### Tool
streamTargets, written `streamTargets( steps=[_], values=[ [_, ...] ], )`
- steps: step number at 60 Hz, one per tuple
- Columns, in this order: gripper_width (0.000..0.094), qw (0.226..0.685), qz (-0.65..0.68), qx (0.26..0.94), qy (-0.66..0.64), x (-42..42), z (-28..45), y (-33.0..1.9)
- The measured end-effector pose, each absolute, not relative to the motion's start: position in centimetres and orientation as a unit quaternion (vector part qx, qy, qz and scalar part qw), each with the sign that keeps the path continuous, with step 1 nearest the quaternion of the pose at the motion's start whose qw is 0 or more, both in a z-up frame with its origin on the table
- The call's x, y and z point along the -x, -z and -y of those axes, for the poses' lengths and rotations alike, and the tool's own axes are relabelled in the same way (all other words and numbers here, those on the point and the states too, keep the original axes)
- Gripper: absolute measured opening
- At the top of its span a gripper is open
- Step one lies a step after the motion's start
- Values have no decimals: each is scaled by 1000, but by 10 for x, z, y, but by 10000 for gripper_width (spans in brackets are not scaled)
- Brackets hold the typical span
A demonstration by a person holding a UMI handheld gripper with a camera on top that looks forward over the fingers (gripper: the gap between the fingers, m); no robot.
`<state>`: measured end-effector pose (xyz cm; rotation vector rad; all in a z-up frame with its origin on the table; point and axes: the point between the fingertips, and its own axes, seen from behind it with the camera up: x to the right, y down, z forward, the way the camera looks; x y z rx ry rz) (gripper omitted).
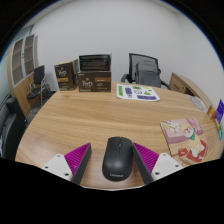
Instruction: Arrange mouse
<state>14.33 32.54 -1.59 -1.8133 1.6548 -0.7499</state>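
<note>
A black wireless mouse lies flat on the wooden table, near its front edge. It rests between the two fingers of my gripper, its front pointing away from me. The left magenta pad and the right pad stand on either side of it. A strip of bare wood shows between the left finger and the mouse. The right finger is close to the mouse's side; I cannot see whether it touches. The gripper is open.
A pink illustrated book lies to the right of the fingers. A green and purple leaflet lies further back. Cardboard boxes stand at the far edge, with an office chair behind the table.
</note>
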Motion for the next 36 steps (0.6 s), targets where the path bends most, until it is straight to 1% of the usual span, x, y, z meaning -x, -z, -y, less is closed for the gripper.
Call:
streamTargets(
  steps=[5,8,14,15,16,18,21,29,36],
  values=[
    [839,283,-616,678,283,-142,-325,16],
    [800,284,-616,678,283,-142,-324,16],
    [632,282,-621,674,285,-141,-321,16],
    [583,281,-623,672,286,-141,-319,16],
    [506,279,-625,670,288,-141,-317,16],
    [502,280,-629,666,287,-140,-316,17],
    [471,280,-631,665,287,-138,-315,17],
    [354,272,-645,657,279,-136,-312,18],
    [330,272,-653,653,271,-133,-313,15]
  ],
)
